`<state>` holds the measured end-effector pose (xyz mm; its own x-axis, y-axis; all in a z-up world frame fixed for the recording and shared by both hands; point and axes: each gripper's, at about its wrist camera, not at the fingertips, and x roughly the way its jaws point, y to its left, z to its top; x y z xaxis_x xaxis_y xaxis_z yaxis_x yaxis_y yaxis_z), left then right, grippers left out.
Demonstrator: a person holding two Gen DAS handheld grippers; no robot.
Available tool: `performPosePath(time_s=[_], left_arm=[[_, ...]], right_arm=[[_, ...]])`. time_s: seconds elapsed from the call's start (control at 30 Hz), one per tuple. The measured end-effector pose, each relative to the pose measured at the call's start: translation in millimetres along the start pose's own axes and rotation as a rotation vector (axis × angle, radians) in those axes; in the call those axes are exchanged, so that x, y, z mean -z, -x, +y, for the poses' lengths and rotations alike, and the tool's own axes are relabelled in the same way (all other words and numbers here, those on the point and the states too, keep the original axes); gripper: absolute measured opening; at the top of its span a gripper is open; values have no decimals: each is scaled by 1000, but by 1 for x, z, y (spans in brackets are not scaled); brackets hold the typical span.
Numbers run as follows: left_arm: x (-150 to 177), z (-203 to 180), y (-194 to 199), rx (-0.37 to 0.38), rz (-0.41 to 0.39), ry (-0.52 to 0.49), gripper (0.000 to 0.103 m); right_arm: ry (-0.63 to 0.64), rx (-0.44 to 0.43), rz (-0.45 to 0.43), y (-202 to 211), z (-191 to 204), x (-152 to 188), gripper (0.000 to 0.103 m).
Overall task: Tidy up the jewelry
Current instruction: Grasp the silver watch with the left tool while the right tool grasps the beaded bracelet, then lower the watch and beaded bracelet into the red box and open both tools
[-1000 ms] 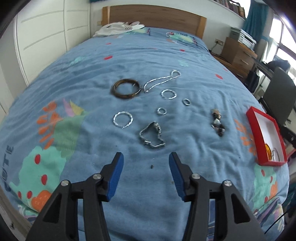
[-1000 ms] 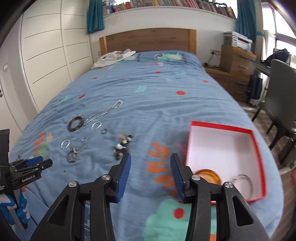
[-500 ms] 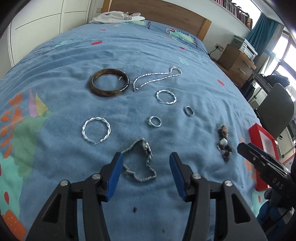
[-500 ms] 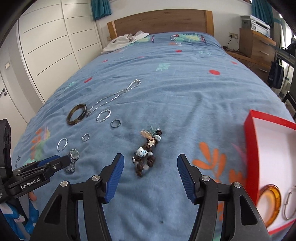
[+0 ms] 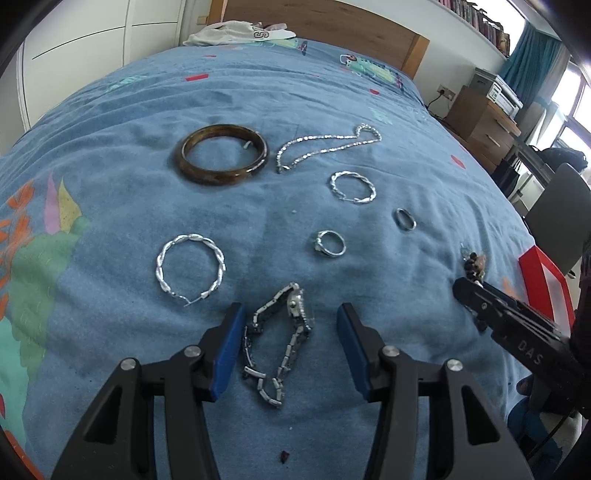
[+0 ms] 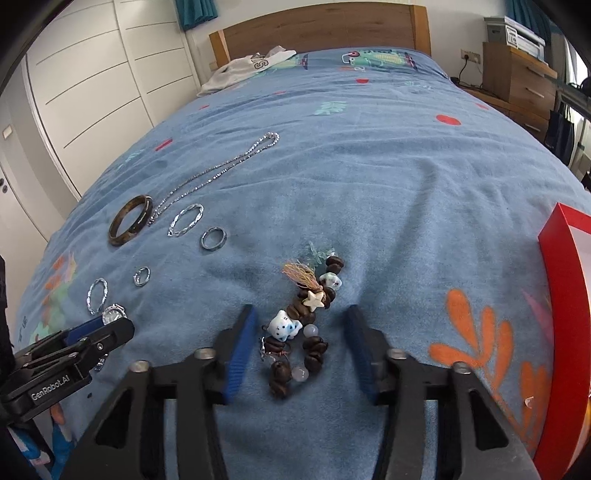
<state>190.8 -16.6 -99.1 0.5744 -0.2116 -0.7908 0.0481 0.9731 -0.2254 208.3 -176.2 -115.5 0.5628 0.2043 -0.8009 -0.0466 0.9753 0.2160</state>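
Jewelry lies spread on a blue bedspread. My left gripper (image 5: 290, 326) is open, its blue pads on either side of a silver watch (image 5: 282, 341). My right gripper (image 6: 301, 332) is open around a brown beaded bracelet with charms (image 6: 304, 325). Further off lie a brown bangle (image 5: 223, 153), a silver chain necklace (image 5: 328, 146), two twisted silver hoops (image 5: 190, 264) (image 5: 352, 186) and two rings (image 5: 330, 245) (image 5: 405, 219). The red box (image 6: 565, 314) sits at the right edge.
White clothing (image 6: 251, 66) lies by the wooden headboard (image 6: 321, 26). A wooden dresser (image 6: 517, 77) and a dark chair (image 5: 557, 218) stand right of the bed. White wardrobe doors (image 6: 92, 74) line the left wall.
Both grippers moved forward and down towards the bed. The left now brackets the watch and the right brackets the beaded bracelet. Both stay open.
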Motion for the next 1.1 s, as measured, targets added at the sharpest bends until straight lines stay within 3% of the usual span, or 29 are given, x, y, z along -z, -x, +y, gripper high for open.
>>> performPosePath(time_s=[0.07,0.13,0.17,0.4,0.83,1.1], left_arm=[[0,-2,-1,-3,-2,-11,42],[1,-3,-1,-5,-3,-16,25],[0,-3,-1,-7,-3,-17,21],[2,-10,2,-8,6,-46,10],[9,-22,41,13,-9,-50,10],[8,-67,83,89,-46,-119,10]], right_arm=[[-6,-10,-1,-1,-2,0,24],[-4,-14,-3,0,-3,0,24],[1,-14,-5,0,-3,1,24],[23,-39,-10,10,3,6,24],[0,-93,-80,70,5,12,24],[-17,-60,-163,133,-11,12,24]])
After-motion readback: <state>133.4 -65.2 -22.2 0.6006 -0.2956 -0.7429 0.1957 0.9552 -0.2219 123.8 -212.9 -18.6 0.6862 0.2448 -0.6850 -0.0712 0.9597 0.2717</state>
